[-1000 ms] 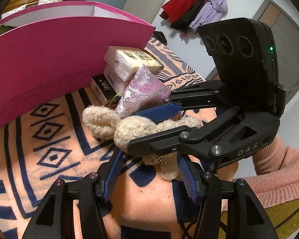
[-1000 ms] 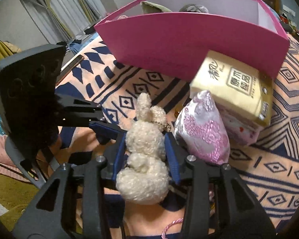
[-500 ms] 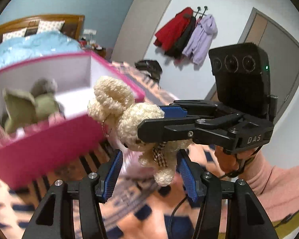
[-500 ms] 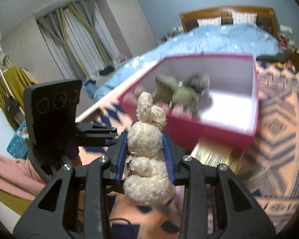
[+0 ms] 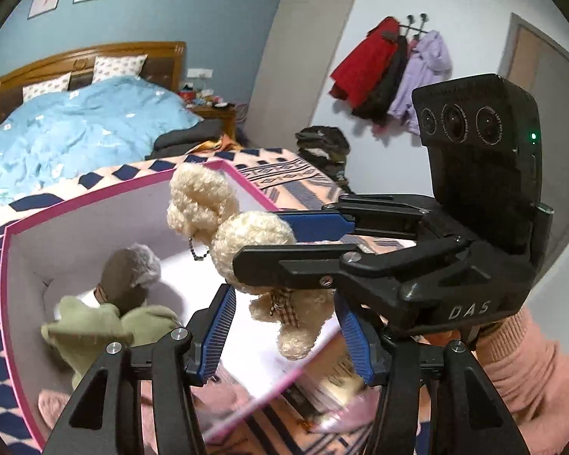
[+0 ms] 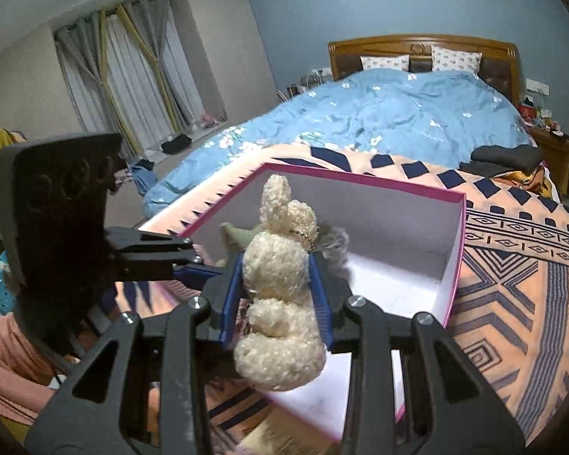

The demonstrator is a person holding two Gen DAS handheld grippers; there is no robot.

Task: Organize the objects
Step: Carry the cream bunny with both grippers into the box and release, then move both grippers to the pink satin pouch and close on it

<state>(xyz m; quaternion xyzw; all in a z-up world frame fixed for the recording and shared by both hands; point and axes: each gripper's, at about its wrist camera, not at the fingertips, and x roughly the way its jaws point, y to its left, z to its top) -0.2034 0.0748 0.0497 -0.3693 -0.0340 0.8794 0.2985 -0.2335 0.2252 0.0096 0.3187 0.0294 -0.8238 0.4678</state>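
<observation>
While a green soft toy [image 5: 95, 326] and a grey furry one [image 5: 132, 273] already lie inside the pink box [image 5: 3, 303], the cream plush rabbit [image 6: 280, 288] is not yet among them, so the sorting looks partly done. At least one packet (blurred, at the lower edge of the left wrist view) seems to wait outside on the patterned blanket [image 6: 512, 303].

At the centre of the right wrist view, the right gripper [image 6: 278, 295] pinches the rabbit around its body, blue pads pressed into the fleece on both sides, ears toward the box. It hangs over the box's near rim.

In the left wrist view, the left gripper [image 5: 284, 337] stands spread, its pads apart from the dangling legs between them and pinching nothing.
</observation>
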